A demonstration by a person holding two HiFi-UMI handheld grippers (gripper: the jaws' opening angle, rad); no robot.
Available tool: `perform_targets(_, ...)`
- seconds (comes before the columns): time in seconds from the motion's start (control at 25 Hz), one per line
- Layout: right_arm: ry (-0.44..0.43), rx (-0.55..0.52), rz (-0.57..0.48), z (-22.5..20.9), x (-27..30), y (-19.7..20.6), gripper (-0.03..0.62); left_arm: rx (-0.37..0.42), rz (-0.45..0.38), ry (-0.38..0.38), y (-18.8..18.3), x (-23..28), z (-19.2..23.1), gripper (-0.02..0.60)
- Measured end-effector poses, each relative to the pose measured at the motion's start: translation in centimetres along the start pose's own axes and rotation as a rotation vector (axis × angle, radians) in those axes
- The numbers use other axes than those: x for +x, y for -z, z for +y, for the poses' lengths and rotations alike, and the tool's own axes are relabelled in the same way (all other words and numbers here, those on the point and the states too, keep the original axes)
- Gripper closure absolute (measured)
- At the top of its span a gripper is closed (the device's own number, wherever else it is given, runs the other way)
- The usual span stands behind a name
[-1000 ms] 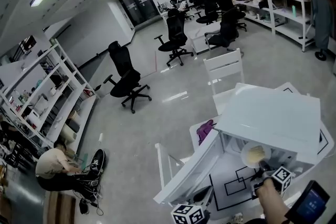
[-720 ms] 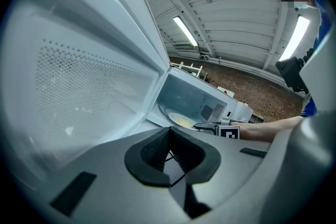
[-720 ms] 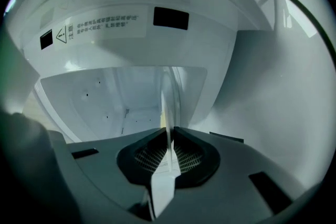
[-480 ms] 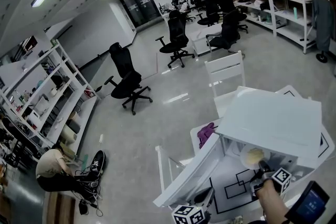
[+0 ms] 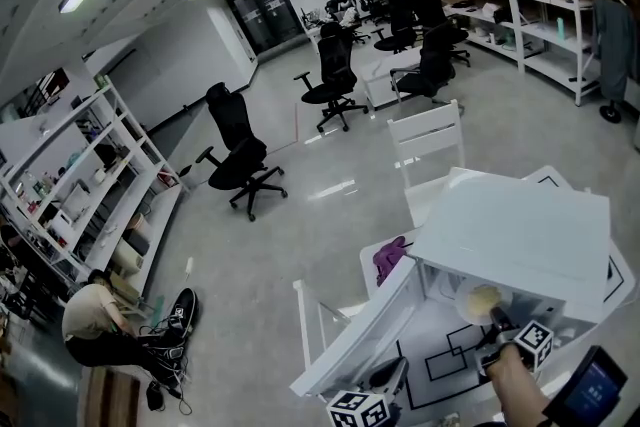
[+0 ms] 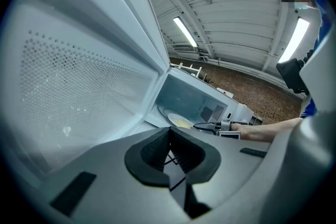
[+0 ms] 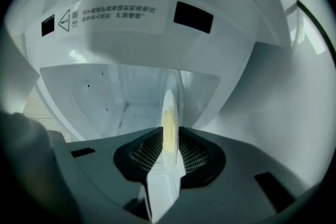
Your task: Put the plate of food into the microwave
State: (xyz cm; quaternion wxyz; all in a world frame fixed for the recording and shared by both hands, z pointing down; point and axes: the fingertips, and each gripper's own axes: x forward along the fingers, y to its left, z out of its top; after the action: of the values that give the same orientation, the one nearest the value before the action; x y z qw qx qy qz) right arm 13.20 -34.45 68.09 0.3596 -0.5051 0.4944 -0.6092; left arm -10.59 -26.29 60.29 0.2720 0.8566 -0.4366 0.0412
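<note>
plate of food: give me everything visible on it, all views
The plate is round, pale and thin, with a yellow patch of food in its middle. The right gripper is shut on its near rim, pads pressing both faces. It lies roughly level inside the cavity of the open microwave, past the swung-out door. Whether its underside touches the cavity floor can't be told.

The matte grey left gripper (image 6: 169, 136) and the matching right gripper (image 7: 169, 140) have smooth moulded bodies with black rectangular insets, and their jaws are lined with black ribbed pads (image 6: 154, 152). The left carries a white cube with black square markers (image 5: 358, 409), and the right a second marker cube (image 5: 537, 340). Near it sits a dark screen unit with a blue display (image 5: 592, 388). A strip of blue clothing (image 6: 310, 108) shows at the far right.
</note>
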Motion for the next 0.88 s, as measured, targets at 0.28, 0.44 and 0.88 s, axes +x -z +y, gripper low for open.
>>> perform_targets(0.28,0.009,-0.037,0.02,0.0,-0.4,0.4,0.52,0.001,-0.003,0.008,-0.2,0.0,-0.2,0.575)
perform_targets(0.44,0.006,-0.056,0.038,0.0,-0.7,1.2,0.52,-0.002,-0.003,0.011,-0.3,-0.3,-0.1,0.575)
perform_targets(0.88,-0.011,-0.086,0.123,-0.6,-1.4,3.9,0.52,0.002,-0.005,0.016,0.2,0.1,-0.1,0.575)
